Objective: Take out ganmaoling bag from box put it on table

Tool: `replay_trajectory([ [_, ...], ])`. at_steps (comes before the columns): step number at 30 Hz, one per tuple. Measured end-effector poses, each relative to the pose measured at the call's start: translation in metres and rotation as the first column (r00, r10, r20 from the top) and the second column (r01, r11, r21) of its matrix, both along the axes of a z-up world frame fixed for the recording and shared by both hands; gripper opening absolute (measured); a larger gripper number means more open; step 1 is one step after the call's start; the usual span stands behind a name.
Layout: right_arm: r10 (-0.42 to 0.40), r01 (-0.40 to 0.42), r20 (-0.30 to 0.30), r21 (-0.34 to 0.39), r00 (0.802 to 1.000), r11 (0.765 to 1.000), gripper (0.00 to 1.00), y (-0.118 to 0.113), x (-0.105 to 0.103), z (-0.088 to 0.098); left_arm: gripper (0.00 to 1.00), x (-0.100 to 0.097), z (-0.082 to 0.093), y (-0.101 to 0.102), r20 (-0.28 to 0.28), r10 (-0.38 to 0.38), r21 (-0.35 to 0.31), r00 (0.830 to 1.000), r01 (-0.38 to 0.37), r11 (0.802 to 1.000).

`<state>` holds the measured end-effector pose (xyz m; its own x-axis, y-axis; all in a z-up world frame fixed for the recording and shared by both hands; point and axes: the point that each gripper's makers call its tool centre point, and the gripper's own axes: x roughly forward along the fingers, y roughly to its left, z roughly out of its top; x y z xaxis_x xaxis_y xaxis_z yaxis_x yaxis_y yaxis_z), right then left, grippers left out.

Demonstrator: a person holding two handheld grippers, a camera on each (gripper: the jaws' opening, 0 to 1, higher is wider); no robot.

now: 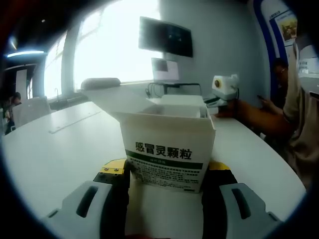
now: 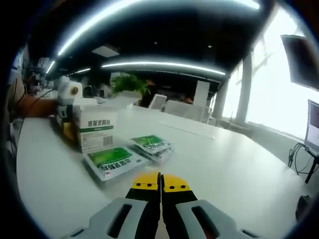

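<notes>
Left gripper (image 1: 166, 175): jaws apart, one on each side of the box (image 1: 167, 149), pinching its lower part; box stands upright dead ahead, printed face toward the camera, top flap (image 1: 117, 99) thrown open and leaning away to the left.
Box from the other side: in the right gripper view it stands far ahead and left (image 2: 95, 128), with the left gripper (image 2: 65, 107) behind it, mostly covered by the box.
Hidden: inside of the box can't be seen from either view; its base is cut off between the left jaws.
Right gripper (image 2: 160, 181): jaws pressed together, yellow tips touching, nothing between them; it hangs over the bare table (image 2: 239, 174).
Bags: two green-and-white bags lie flat on the table ahead and left of the right gripper, just beside the box. Near bag (image 2: 114, 162) has its long axis running left-near to right-far; far bag (image 2: 152, 144) sits just beyond it, possibly a stack of more than one, the edges are too blurred to say.
Print: big characters on the box readable, the small text below is a smear.
Person (image 1: 294, 114): seated at the right edge of the left gripper view, partly cut off, forearm stretched over the table.
</notes>
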<state>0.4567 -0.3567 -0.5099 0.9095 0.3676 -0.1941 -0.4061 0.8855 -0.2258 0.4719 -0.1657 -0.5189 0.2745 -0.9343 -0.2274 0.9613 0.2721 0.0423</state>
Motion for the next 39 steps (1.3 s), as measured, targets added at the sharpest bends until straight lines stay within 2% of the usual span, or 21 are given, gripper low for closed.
replay_trajectory([
  [12, -0.01, 0.01, 0.004, 0.01, 1.0, 1.0, 0.0, -0.001, 0.001, 0.001, 0.49, 0.0, 0.0, 0.0, 0.0, 0.0, 0.001, 1.0, 0.0, 1.0],
  [19, -0.049, 0.049, 0.001, 0.001, 0.999, 0.999, 0.0, -0.005, 0.003, 0.002, 0.49, 0.0, 0.0, 0.0, 0.002, 0.0, 0.002, 1.0, 0.0, 1.0],
  [22, -0.054, 0.054, 0.009, 0.001, 0.998, 0.999, 0.0, -0.003, 0.002, 0.009, 0.49, 0.0, 0.0, 0.0, 0.002, 0.0, 0.002, 1.0, 0.0, 1.0],
  [23, -0.074, 0.074, 0.023, -0.003, 0.997, 0.997, 0.0, -0.005, 0.003, 0.012, 0.49, 0.0, 0.0, 0.0, 0.003, 0.0, 0.002, 1.0, 0.0, 1.0],
  [25, -0.113, 0.113, 0.01, -0.023, 0.994, 0.993, 0.0, -0.009, 0.004, 0.014, 0.49, 0.0, 0.0, 0.0, 0.003, 0.0, 0.002, 1.0, 0.0, 1.0],
  [34, -0.096, 0.096, 0.013, 0.022, 0.995, 0.995, 0.0, 0.009, 0.0, 0.05, 0.49, 0.0, -0.001, -0.001, 0.005, 0.0, 0.002, 1.0, 0.0, 1.0],
  [36, -0.098, 0.098, -0.002, 0.034, 0.995, 0.995, 0.0, 0.014, 0.0, 0.058, 0.49, 0.0, 0.0, -0.001, 0.005, 0.0, 0.002, 1.0, 0.0, 1.0],
  [39, -0.098, 0.098, -0.013, 0.007, 0.995, 0.995, 0.0, 0.023, 0.0, 0.068, 0.49, 0.0, 0.0, -0.001, 0.006, 0.0, 0.002, 1.0, 0.0, 1.0],
])
